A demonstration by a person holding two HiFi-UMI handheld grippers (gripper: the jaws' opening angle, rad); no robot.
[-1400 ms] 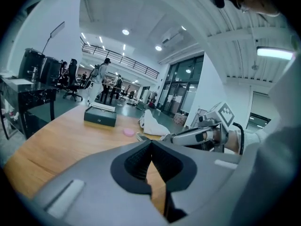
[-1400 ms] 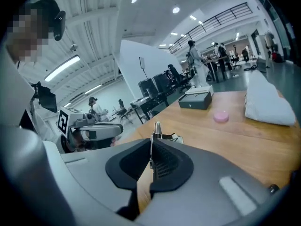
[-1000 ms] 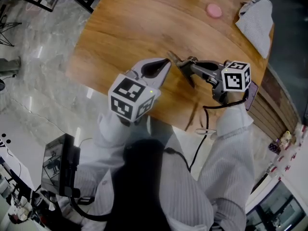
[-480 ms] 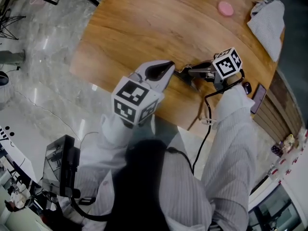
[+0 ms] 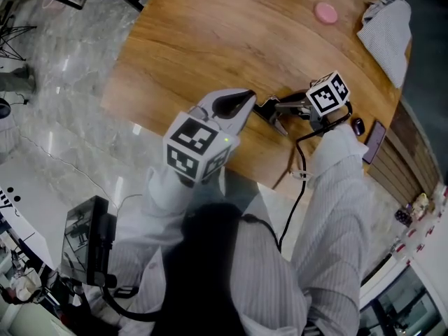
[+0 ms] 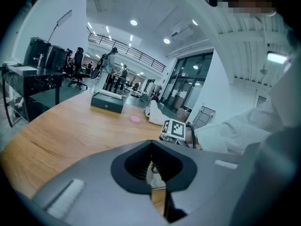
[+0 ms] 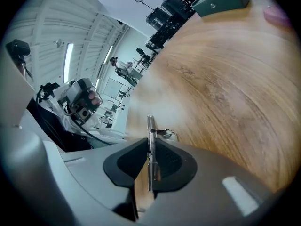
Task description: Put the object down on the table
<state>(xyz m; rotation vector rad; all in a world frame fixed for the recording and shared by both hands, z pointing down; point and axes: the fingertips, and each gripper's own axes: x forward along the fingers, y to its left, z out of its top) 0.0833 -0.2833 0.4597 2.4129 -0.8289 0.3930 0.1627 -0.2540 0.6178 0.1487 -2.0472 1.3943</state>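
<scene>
while right jaws pinch one metal object, left jaws meet on nothing

where the two grippers face each other tip to tip, the left gripper [image 5: 246, 98] has its jaws pressed together with nothing clamped, and the right gripper [image 5: 274, 107] has its jaws closed on the single metal object [image 7: 150, 131]. that object is a thin upright strip with a small wire loop, sticking out just past the right fingertips, over the wooden table [image 5: 210, 33] close to its near edge. whether it touches the wood cannot be told.

only the right gripper view shows the strip and loop plainly. from the head view it is a small dark piece between the two sets of fingertips. the left gripper view shows just a pale bit beyond its closed jaws, with the right gripper's marker cube a little further on.

beside the right gripper, away from its fingers, lies one dark phone [image 5: 373, 142], seen only from the head view. far beyond both sets of fingers sit one pink disc [image 5: 325, 12] and one white cloth [image 5: 388, 30]. one dark box [image 6: 107, 102] lies further still, clear in both gripper views.
</scene>
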